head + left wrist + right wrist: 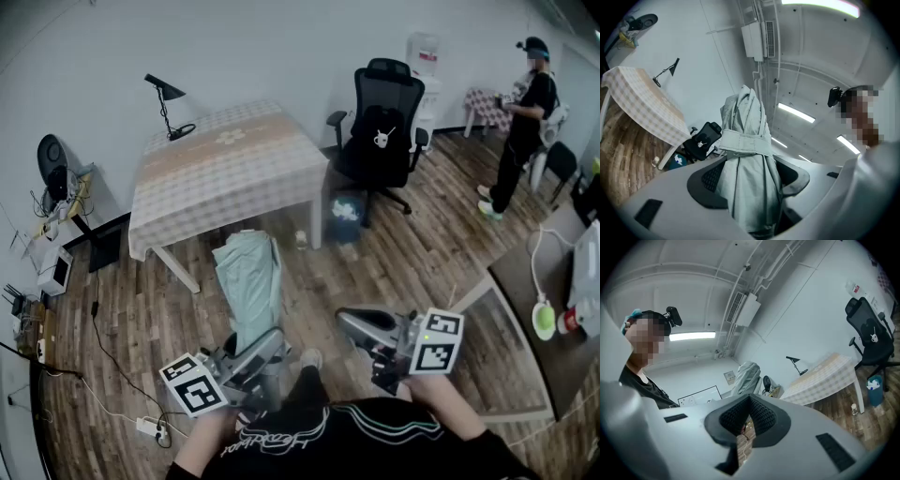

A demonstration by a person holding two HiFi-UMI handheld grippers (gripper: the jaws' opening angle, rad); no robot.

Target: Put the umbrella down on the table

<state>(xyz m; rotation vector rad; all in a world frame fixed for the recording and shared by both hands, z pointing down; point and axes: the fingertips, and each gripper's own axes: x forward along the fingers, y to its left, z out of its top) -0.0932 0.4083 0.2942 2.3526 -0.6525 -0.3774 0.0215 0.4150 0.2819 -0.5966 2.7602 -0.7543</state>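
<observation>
A folded pale green umbrella (248, 279), bound by a strap, stands out of my left gripper (266, 345) over the wooden floor. In the left gripper view the umbrella (746, 140) fills the gap between the jaws, and the dark pads (708, 177) press on its cloth, so my left gripper (750, 164) is shut on it. The table (225, 167), under a checked cloth, stands ahead of the umbrella and apart from it. My right gripper (351, 322) hangs to the right, shut and holding nothing. In its own view, my right gripper (750, 405) has its pads meeting at the tips.
A black desk lamp (167, 101) stands on the table's far left corner. A black office chair (380, 131) and a small bin (347, 210) are to the table's right. A person (525, 117) stands at the back right. Cables and a power strip (150, 429) lie on the floor at left.
</observation>
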